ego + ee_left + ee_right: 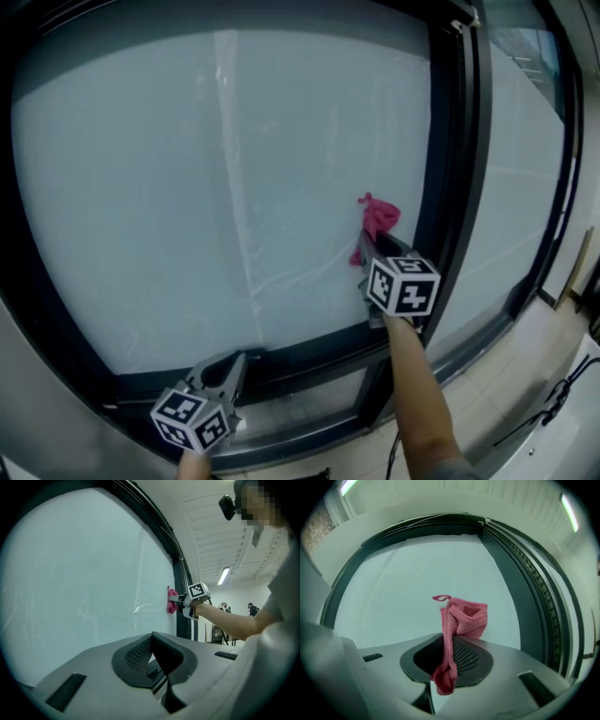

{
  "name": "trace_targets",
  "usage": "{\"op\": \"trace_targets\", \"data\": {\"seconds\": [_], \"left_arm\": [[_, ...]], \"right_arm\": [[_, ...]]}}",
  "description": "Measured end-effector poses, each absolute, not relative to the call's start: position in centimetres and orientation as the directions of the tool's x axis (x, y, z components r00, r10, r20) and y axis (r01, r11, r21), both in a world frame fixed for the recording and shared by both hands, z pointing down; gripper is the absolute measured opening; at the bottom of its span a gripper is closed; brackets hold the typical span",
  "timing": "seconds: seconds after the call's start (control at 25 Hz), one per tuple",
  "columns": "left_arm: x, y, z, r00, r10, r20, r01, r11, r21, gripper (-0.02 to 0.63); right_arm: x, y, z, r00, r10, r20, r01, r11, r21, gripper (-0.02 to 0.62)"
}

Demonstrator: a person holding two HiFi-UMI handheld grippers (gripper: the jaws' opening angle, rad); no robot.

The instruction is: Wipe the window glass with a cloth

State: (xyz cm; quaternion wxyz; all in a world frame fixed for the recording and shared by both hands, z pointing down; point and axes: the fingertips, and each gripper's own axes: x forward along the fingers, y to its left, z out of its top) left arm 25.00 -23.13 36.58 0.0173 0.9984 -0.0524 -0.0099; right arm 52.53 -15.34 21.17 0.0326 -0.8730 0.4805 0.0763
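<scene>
**Pink cloth meets the pane at the window's right edge**

The right gripper (372, 246) is clamped on the pink cloth (378, 216). The cloth's bunched end sticks out past the jaw tips toward 12 o'clock, and its tail hangs back between the jaws toward 6 o'clock, so its long axis runs along the jaws. The left gripper view shows the bunch apparently pressed flat against the window glass (187, 187), at about 4 o'clock on the pane and just beside the dark upright of the frame (450, 187). Nearly all the unwiped glass lies toward 9 o'clock from the cloth, so the next stroke likely has to travel that way. The left gripper (236, 359) waits at 7 o'clock by the bottom rail, well apart from the cloth, with its jaws together on nothing.
</scene>
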Motion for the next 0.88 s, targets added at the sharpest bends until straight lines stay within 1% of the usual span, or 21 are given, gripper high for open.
{"op": "trace_targets", "data": {"seconds": [0.32, 0.64, 0.88], "left_arm": [[24.4, -24.7, 35.9, 0.993, -0.110, -0.041, -0.109, -0.994, 0.027, 0.008], [24.1, -26.1, 34.1, 0.989, -0.114, -0.089, -0.116, -0.993, -0.015, 0.008], [24.1, -27.1, 33.1, 0.986, -0.122, -0.115, -0.128, -0.991, -0.047, 0.008]], "right_arm": [[51.7, -15.5, 13.4, 0.519, -0.817, -0.250, -0.818, -0.560, 0.134, 0.058], [51.6, -15.4, 4.5, 0.506, -0.790, -0.346, -0.790, -0.585, 0.184, 0.058], [50.6, -14.8, -3.5, 0.483, -0.756, -0.443, -0.745, -0.620, 0.247, 0.058]]}}
